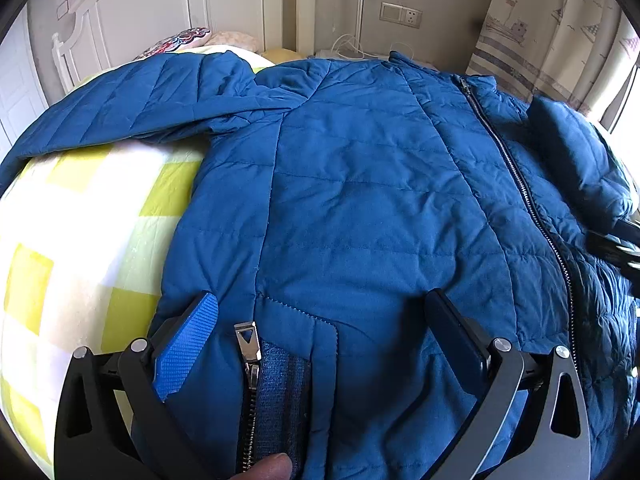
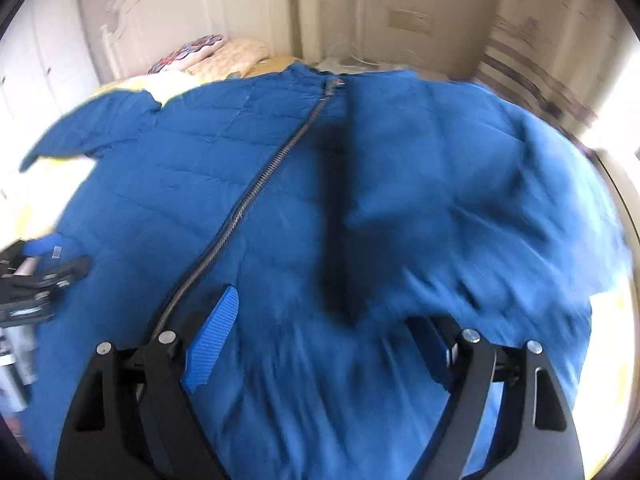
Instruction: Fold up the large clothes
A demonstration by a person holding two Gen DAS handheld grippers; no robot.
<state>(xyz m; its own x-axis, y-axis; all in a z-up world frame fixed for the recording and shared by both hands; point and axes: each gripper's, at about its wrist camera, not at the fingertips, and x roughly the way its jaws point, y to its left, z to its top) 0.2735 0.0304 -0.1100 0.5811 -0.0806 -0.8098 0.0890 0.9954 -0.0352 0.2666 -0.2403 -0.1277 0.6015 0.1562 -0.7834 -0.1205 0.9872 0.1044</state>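
Unbranded blue jacket (image 1: 360, 200) between open tongs (image 1: 324, 320)

We see a bedroom | bed with a yellow-and-white checked cover (image 1: 80, 216) | white panelled headboard (image 1: 132, 8) behind it | patterned pillow (image 1: 180, 40) beside a pale cushion (image 1: 236, 40) | beige wall carrying a switch-and-socket plate (image 1: 401, 14) | boat-print curtain (image 1: 552, 28) at right | strong daylight from the window (image 1: 624, 116)

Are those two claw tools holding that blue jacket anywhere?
No. Both the left gripper and right gripper hover with jaws open over the blue puffer jacket; nothing is gripped.
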